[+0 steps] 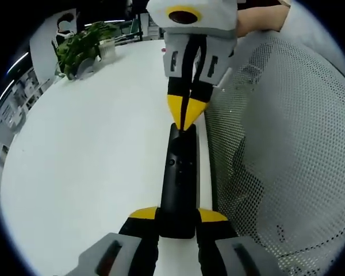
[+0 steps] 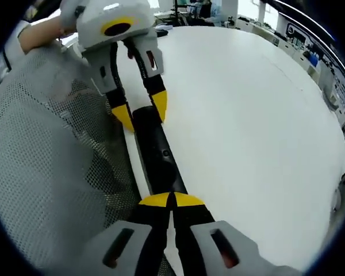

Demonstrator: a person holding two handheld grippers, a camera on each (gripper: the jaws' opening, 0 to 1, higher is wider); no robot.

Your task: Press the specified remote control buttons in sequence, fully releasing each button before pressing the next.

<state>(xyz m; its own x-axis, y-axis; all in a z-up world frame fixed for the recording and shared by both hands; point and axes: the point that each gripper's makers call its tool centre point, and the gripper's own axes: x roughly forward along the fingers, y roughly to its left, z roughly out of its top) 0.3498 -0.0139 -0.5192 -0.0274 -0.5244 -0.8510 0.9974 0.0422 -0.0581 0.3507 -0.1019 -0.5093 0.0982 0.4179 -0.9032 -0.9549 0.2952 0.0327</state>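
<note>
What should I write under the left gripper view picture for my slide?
Left claw holds a black remote while the right claw, shut, presses its far end on a white table.

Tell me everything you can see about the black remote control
The remote control is a long, slim black bar, plastic by the look, with a few small buttons along its top face. It lies flat near the edge of the white table, beside grey mesh fabric. The left tongs clamp one end between their yellow tips. The right tongs, tips together, press down on its far end.
</note>
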